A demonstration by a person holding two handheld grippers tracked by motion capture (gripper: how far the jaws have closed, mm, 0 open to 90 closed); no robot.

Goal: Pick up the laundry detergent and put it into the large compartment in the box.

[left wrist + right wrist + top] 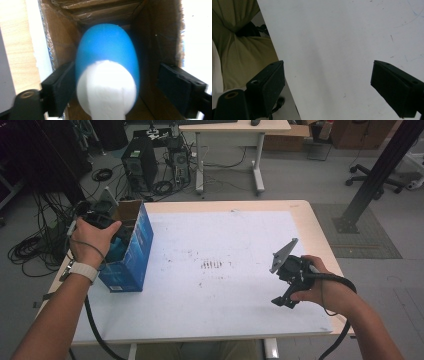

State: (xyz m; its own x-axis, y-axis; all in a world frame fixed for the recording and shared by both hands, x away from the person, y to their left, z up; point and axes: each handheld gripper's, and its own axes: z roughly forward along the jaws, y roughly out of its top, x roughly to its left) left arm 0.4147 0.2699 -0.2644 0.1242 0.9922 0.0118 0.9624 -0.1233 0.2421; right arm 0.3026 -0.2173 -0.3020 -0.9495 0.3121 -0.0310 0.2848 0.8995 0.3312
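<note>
Jaws of left gripper (112, 92) straddle blue-and-white object (107, 67) inside box (160, 32).

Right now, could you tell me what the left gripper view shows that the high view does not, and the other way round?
The left gripper view alone looks down inside the box: a blue and white object sits between the left gripper's jaws, the left pad against it and the right pad standing clear. The high view alone shows the right gripper held over the white table cover, with nothing between its jaws, and the floor beyond with cables. Both share the blue cardboard box with its brown inner walls, standing at the table's left edge.
</note>
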